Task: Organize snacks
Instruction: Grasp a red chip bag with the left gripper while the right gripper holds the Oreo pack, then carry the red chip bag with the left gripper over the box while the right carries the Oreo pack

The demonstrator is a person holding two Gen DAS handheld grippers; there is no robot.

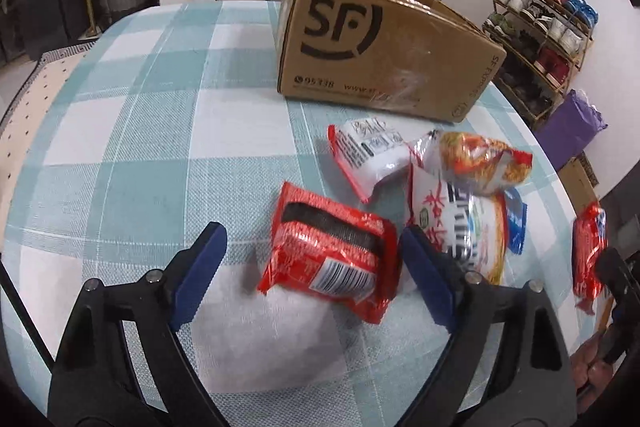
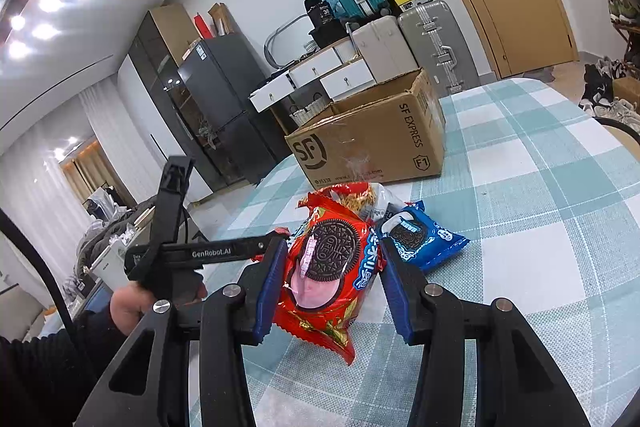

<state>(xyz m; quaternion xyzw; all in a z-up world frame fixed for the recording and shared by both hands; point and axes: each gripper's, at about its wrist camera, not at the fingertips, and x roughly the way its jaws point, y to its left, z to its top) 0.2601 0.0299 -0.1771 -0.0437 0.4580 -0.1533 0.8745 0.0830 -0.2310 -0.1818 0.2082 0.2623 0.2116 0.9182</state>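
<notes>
Checked teal-and-white cloth covered the table (image 1: 160,155). Angled downward, the left hand-held gripper (image 1: 312,259) stood wide around a crinkly red snack packet (image 1: 328,251), pads clear. The right hand-held gripper (image 2: 328,279) clamped a glossy red Oreo packet (image 2: 332,267) near the cardboard box (image 2: 372,139).

Two wrist views, close over the table (image 1: 120,155).
Left looks steeply down, right nearer level; both face the box (image 1: 384,51), sharing snacks (image 2: 424,239).

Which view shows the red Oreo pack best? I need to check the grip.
The right wrist view: the red Oreo pack fills the centre, clamped between the right tongs. The left wrist view shows it only at the right edge, partly hidden.
</notes>
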